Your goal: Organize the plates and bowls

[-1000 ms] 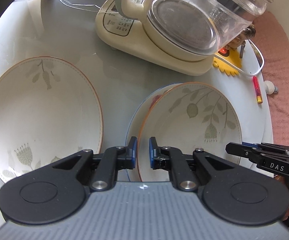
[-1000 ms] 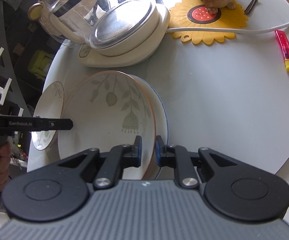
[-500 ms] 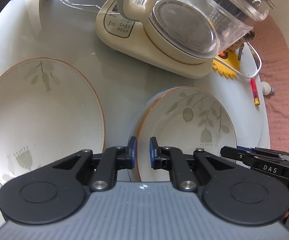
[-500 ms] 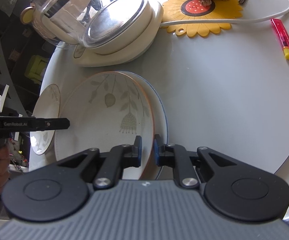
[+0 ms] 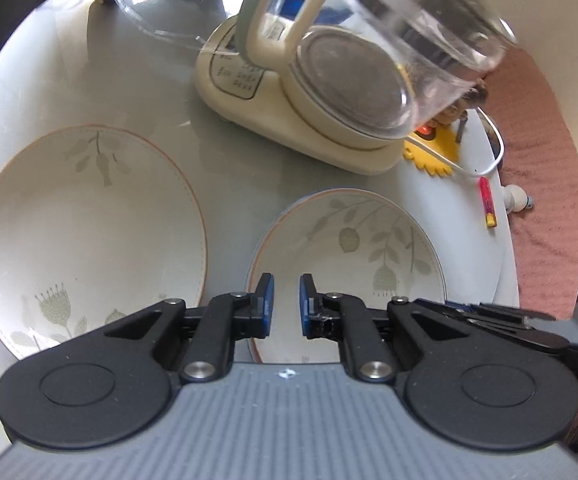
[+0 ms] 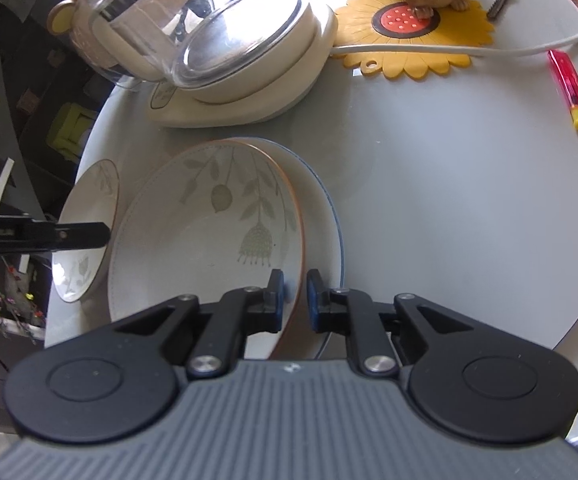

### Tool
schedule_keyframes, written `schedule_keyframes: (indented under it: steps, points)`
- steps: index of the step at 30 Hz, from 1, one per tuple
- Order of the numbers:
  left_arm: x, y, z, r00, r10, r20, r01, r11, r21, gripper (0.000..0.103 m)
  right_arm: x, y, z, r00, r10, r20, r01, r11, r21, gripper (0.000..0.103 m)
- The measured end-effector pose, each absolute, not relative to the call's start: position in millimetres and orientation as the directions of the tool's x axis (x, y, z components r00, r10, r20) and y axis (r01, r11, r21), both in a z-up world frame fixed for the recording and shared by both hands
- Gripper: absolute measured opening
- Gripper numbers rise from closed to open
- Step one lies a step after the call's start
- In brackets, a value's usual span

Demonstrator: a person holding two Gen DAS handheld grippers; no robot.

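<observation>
While your right gripper pinches the rim of the orange-rimmed plate, that plate sits tilted on the blue-rimmed plate, directly in front of the kettle base. Your left gripper hangs just above the same plate's near edge, fingers parted and gripping nothing. I judge the job about half done: 2 plates are stacked but not yet settled flat, and 1 more floral plate lies alone on the table, in front of the kettle base and off to its left (well apart from the stack). No bowls show. Left to do, likely: let the top plate down, then bring the lone plate over.
</observation>
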State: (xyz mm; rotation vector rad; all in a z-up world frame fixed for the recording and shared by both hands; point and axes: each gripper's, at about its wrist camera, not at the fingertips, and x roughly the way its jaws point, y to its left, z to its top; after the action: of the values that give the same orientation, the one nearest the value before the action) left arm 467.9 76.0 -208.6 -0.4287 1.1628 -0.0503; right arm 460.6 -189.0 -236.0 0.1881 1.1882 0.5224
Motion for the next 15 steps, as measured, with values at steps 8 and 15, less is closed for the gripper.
schedule_keyframes:
  steps: [8, 15]
  points:
    - [447.7, 67.0, -199.0, 0.431, -0.242, -0.869, -0.148, 0.931, -0.333, 0.014, 458.1, -181.9, -230.3, 0.294, 0.432, -0.853, -0.289, 0.891, 0.351, 0.015]
    - [424.8, 62.5, -183.8, 0.465, -0.214, -0.859, -0.140, 0.940, -0.310, 0.014, 445.5, -180.8, -216.9, 0.377, 0.361, -0.853, -0.241, 0.928, 0.286, 0.015]
